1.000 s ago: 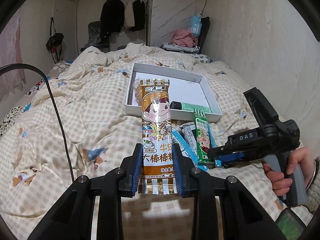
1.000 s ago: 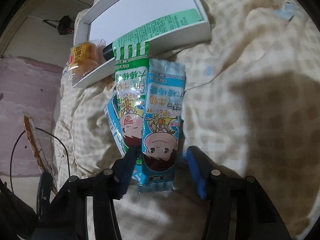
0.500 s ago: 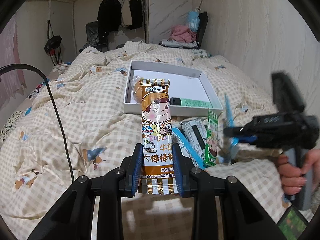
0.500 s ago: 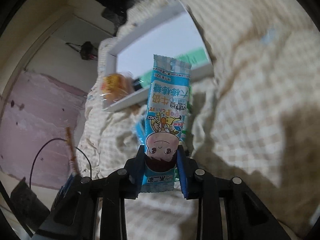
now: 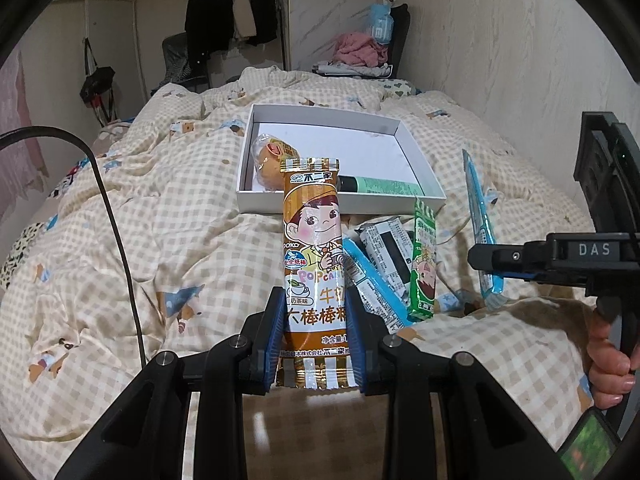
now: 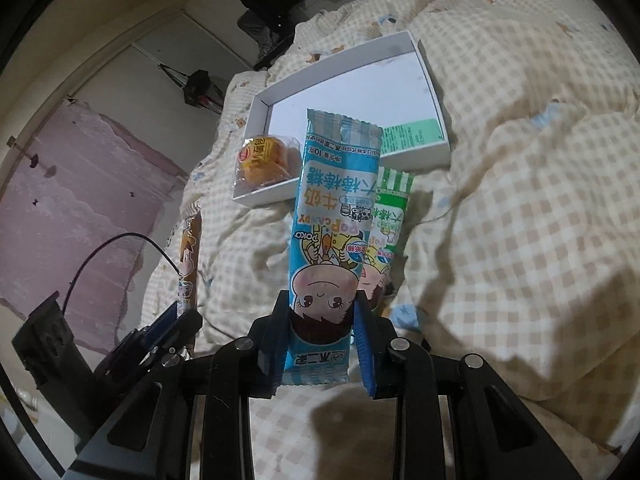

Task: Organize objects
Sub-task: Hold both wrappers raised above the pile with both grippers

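While both grippers are holding packets clear of the bedding, the risks are lying chiefly in the grips themselves. The left gripper (image 5: 316, 336) is clamping its jaws on the lower part of a brown candy packet (image 5: 313, 248), which is standing upright above them; the right gripper (image 6: 322, 344) is clamping likewise on a blue candy packet (image 6: 334, 216). Each packet is being pinched near one end only, so the long free end is liable to flop or slide out of the pads if a hand swings quickly.

Just beyond, a green candy packet (image 6: 390, 216) and other wrappers are lying loose on the checked duvet (image 5: 160, 216). That surface is soft and rumpled, so anything dropped is likely to be settling into a fold.

Farther on, the white box (image 5: 420, 160) is sitting on the same uneven bedding, holding a wrapped orange snack (image 5: 270, 164) and a green tube (image 5: 384, 187); a heavy placement against its low rim could be tipping or shifting it.

At the far end, dark clothes (image 5: 224, 20) are hanging on a rail and a pink heap (image 5: 360, 50) is resting by the wall.
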Action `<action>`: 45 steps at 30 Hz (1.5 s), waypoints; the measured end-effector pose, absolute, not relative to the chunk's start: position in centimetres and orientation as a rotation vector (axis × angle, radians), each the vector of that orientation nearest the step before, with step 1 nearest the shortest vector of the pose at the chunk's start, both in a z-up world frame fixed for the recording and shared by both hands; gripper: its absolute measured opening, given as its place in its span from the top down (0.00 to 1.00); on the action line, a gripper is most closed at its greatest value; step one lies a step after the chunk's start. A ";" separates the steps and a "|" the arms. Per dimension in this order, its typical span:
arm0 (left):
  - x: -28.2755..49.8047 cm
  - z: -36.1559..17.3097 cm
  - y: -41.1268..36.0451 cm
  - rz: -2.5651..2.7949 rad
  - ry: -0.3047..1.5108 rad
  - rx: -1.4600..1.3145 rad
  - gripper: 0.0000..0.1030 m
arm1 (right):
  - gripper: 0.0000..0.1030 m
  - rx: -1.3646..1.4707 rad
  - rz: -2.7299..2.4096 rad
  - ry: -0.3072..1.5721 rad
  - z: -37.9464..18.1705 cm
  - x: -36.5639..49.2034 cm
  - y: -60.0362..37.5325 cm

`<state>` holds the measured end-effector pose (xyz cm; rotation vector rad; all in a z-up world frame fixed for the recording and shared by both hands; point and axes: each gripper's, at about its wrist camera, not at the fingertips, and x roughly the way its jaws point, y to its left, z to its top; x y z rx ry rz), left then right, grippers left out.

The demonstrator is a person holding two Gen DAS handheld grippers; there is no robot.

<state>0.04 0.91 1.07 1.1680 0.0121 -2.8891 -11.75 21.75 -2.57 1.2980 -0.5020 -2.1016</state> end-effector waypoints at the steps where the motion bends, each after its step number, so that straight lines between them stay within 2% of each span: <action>1: 0.0 1.0 1.0 -2.885 0.000 1.171 0.69 | 0.70 1.295 -2.100 -0.499 -2.6 -11.7 21.6; 11: -0.3 0.8 1.5 -2.858 -0.048 1.195 0.69 | 0.70 1.279 -2.098 -0.420 -2.5 -11.2 20.6; 45: -0.8 0.0 1.0 -2.843 0.000 1.280 0.69 | 0.70 1.329 -2.057 -0.490 -3.5 -11.5 21.1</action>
